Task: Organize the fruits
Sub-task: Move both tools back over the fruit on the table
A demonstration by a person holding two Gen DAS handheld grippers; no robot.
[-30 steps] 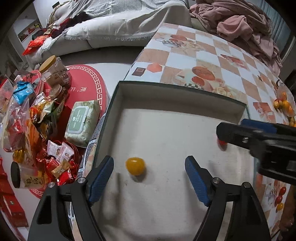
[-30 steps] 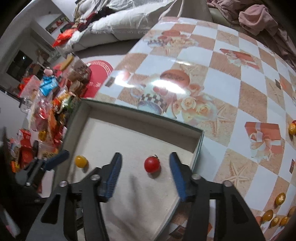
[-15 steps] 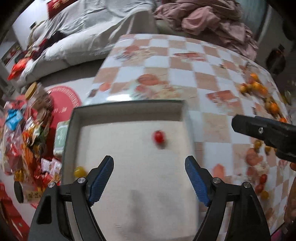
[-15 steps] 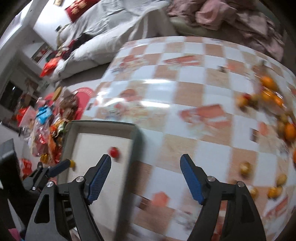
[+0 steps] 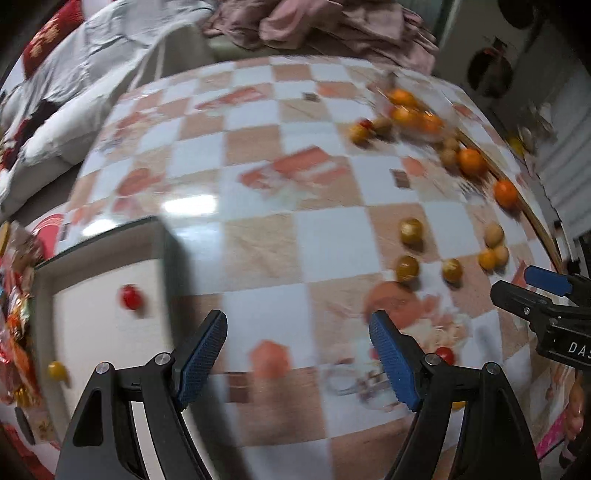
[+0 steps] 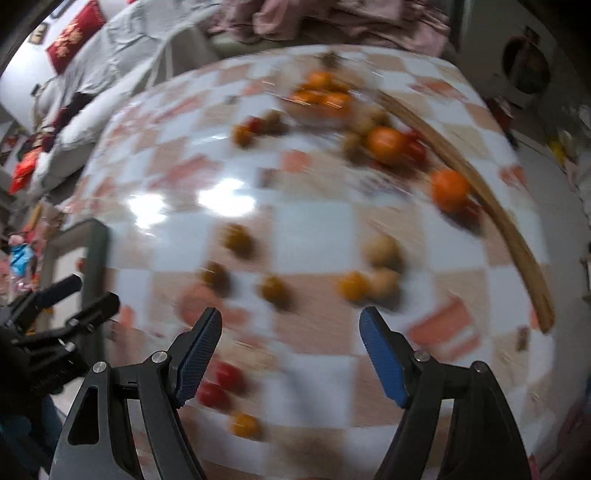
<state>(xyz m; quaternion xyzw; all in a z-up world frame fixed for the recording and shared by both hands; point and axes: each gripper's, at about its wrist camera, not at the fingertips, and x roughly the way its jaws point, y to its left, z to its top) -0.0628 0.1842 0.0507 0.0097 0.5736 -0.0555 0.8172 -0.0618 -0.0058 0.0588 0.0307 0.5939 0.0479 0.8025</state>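
Both views are motion-blurred. A shallow white box point(image 5: 173, 266) at the table's left holds a red cherry tomato point(image 5: 131, 297) and a yellow one point(image 5: 56, 369). My left gripper point(image 5: 297, 354) is open and empty above the checkered tablecloth right of the box. My right gripper point(image 6: 290, 350) is open and empty over loose fruit: yellow tomatoes point(image 6: 273, 290), red tomatoes point(image 6: 229, 373), pale longans point(image 6: 380, 249) and oranges point(image 6: 448, 190). The right gripper also shows in the left wrist view point(image 5: 535, 284).
The loose fruit spreads across the table's right half point(image 5: 408, 266). A curved wooden basket rim point(image 6: 517, 251) lies at the far right. A sofa with blankets and pink clothes point(image 5: 314, 26) stands behind the table. Snack packets point(image 5: 18, 317) lie on the floor at left.
Both grippers have swung right, away from the box and over the loose fruit. They stay open. The red and yellow tomatoes remain in the box.
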